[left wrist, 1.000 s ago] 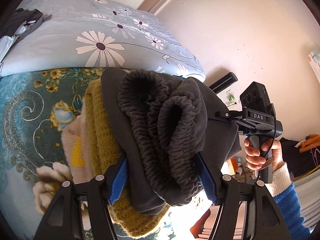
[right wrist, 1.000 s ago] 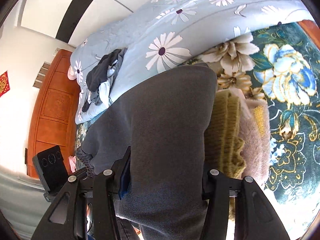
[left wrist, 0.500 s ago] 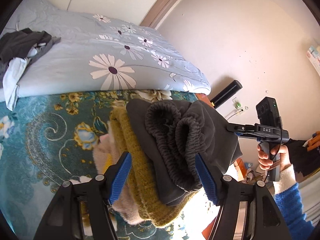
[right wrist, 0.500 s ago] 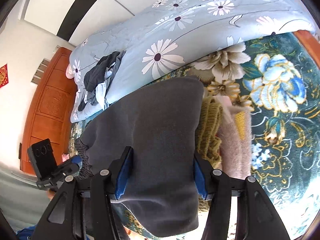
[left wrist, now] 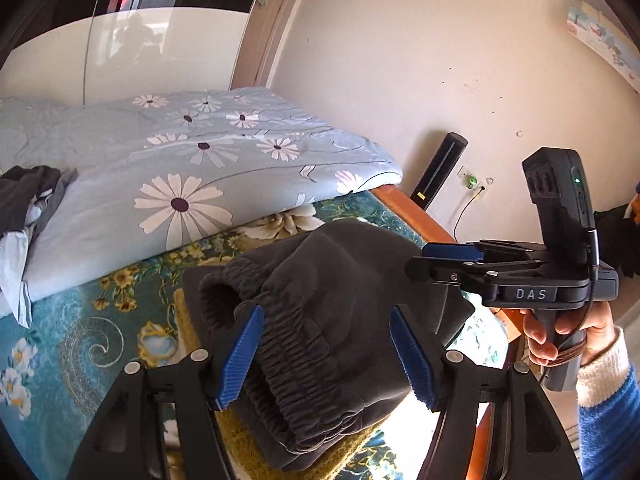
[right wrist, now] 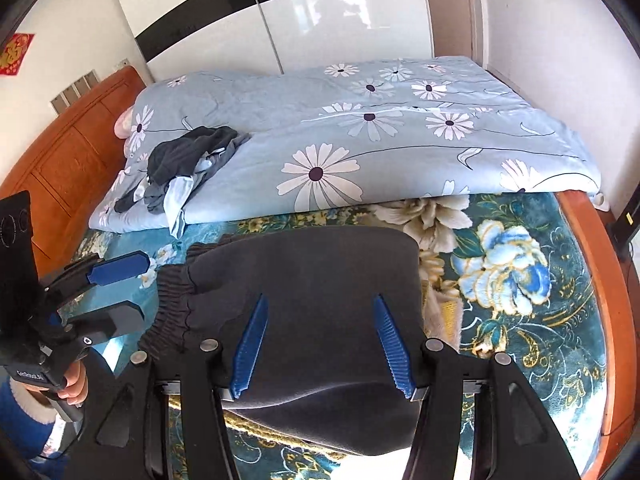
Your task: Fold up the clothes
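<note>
A folded dark grey garment with an elastic waistband (left wrist: 332,340) (right wrist: 320,292) lies on top of a stack of folded clothes, with a mustard knit (left wrist: 240,436) under it, on the teal floral blanket (right wrist: 520,280). My left gripper (left wrist: 328,356) is open, its blue pads just above the waistband end, not touching. My right gripper (right wrist: 320,344) is open over the other end of the garment. Each gripper shows in the other's view, the right one (left wrist: 452,256) and the left one (right wrist: 116,292), both open.
A light blue daisy quilt (right wrist: 360,152) lies folded across the back of the bed, with a heap of dark and pale unfolded clothes (right wrist: 188,168) on it. The orange wooden bed frame (right wrist: 596,280) edges the right side, the headboard (right wrist: 60,160) the left. A wardrobe stands behind.
Both grippers have opened and let go of the grey garment, then drawn back and up from it. The garment now rests on the stack.
</note>
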`<state>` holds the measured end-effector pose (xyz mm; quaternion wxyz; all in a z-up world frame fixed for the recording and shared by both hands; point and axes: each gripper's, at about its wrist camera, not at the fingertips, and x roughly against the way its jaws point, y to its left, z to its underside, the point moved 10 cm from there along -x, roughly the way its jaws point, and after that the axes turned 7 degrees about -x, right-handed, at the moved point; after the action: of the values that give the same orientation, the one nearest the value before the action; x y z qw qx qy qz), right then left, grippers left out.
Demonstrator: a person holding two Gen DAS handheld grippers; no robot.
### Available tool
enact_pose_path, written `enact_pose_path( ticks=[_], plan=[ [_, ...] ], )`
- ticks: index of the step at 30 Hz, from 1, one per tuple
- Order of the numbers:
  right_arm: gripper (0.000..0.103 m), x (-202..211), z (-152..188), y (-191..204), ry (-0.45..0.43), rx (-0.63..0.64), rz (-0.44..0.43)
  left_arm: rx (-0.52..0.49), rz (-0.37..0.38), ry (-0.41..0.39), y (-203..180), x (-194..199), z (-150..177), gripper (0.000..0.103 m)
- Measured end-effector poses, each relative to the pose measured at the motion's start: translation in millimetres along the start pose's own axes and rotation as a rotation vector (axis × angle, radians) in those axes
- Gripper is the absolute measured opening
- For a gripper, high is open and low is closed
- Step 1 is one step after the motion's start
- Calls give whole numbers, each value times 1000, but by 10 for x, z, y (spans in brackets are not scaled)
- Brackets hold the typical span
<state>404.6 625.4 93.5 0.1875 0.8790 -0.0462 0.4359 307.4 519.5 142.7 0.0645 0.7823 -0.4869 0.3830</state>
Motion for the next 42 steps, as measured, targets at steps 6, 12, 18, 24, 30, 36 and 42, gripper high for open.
enact_pose_path(
  ticks=[6,12,18,24,30,36,42],
  plan=[
    [58,-181,233,-159,0,-86,-9,54,2,88,126,-269,364,70],
    [58,-104,251,-130,-37,-115,-11,99,12,38,170,-72,432,70],
    [58,132,381,46,-142,-122,14,121,-51,-30,227,246,580,70],
    [58,222,769,286,-178,-159,2,117,-110,-3,234,310,883,74],
    [58,101,1129,427,-131,-142,71,134,-131,26,229,263,1127,83],
    [59,-145,1371,443,-37,-129,173,103,-193,30,291,335,1269,95],
    [70,-260,1498,479,4,-170,162,129,-222,25,430,447,1393,103]
  ],
)
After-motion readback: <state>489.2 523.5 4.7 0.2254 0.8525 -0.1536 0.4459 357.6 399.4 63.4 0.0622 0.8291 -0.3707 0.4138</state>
